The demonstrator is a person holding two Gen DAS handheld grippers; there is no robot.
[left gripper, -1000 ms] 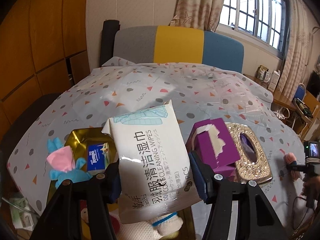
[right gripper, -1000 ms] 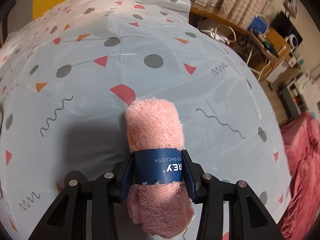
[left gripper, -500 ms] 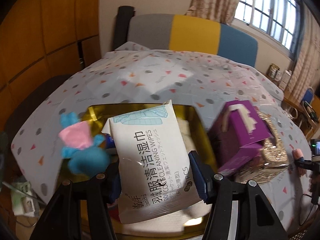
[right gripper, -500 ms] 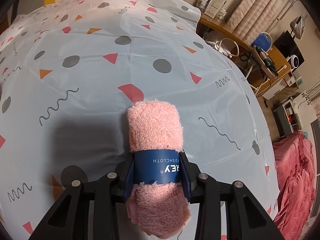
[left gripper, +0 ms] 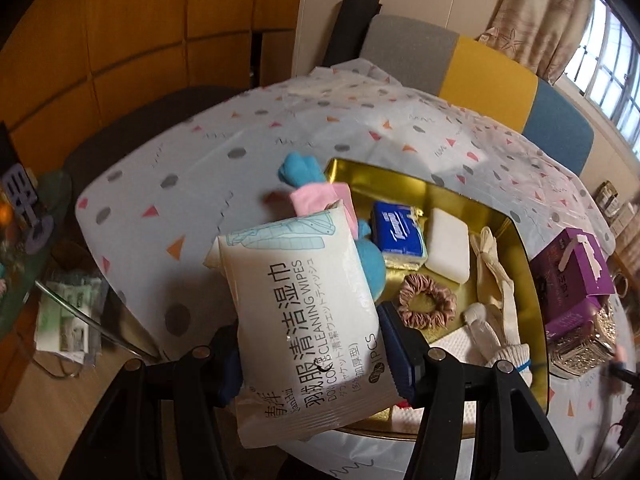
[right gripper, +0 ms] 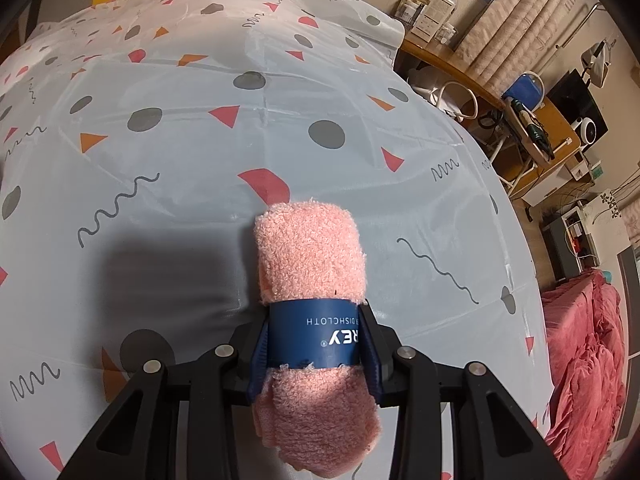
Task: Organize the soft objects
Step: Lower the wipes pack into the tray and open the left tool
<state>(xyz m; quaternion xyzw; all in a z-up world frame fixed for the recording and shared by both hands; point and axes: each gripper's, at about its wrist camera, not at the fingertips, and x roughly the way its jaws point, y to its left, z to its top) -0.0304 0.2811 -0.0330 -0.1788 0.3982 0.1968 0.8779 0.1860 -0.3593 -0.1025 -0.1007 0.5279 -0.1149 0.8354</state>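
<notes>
- Setting: a table under a pale patterned tablecloth, with a grey, yellow and blue chair back beyond it and wooden wall panels to one side.
- Wet-wipes pack: clamped in my left gripper by its lower half, raised over the near left edge of the gold tray. I judge it light, slick-skinned and yielding — a grip across the flat middle, as here, suits it better than one on the crimped end.
- Pink dishcloth roll: lying on the cloth, my right gripper clenched on its blue paper band. It looks soft and compressible; the band is likely the firmest place to hold.
- Tray contents: blue tissue packet, white sponge, pink scrunchie and a cotton glove. A blue plush toy sits at the left rim, partly behind the pack.
- Just right of the tray: a purple tissue box resting on a glittery holder.
- Judgement: free floor inside the tray is scarce — the pack probably has to go on top of something.
</notes>
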